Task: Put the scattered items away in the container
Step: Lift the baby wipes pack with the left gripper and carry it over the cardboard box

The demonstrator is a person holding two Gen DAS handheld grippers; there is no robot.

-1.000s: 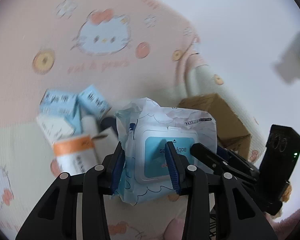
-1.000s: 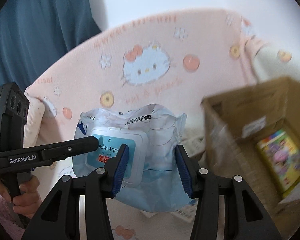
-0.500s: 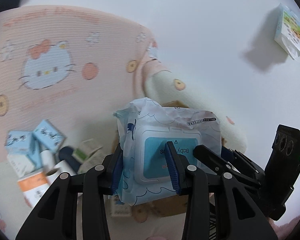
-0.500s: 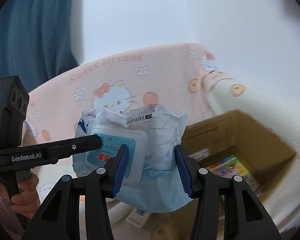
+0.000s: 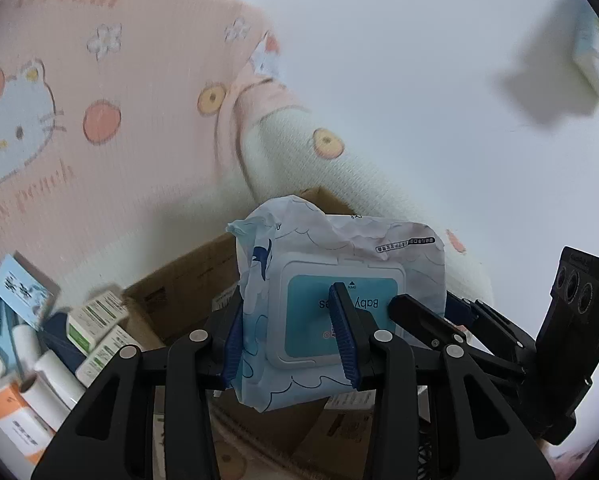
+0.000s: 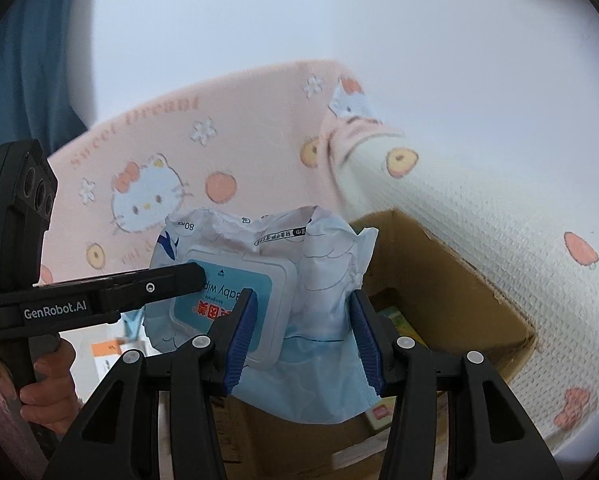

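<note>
Crinkled pale-blue baby wipes pack (image 5: 339,312), lid face up, long axis running 9 to 3 o'clock, clamped by left gripper (image 5: 289,344) and right gripper (image 6: 303,336) above cardboard box (image 6: 451,292).

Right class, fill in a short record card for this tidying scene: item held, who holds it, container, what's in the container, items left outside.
item held: baby wipes pack, lid facing the cameras
held by: left claw and right claw, both shut on it
container: cardboard box, open, just behind and below the pack
in container: colourful printed item, partly hidden
left outside: small boxes and tubes on the blanket
</note>
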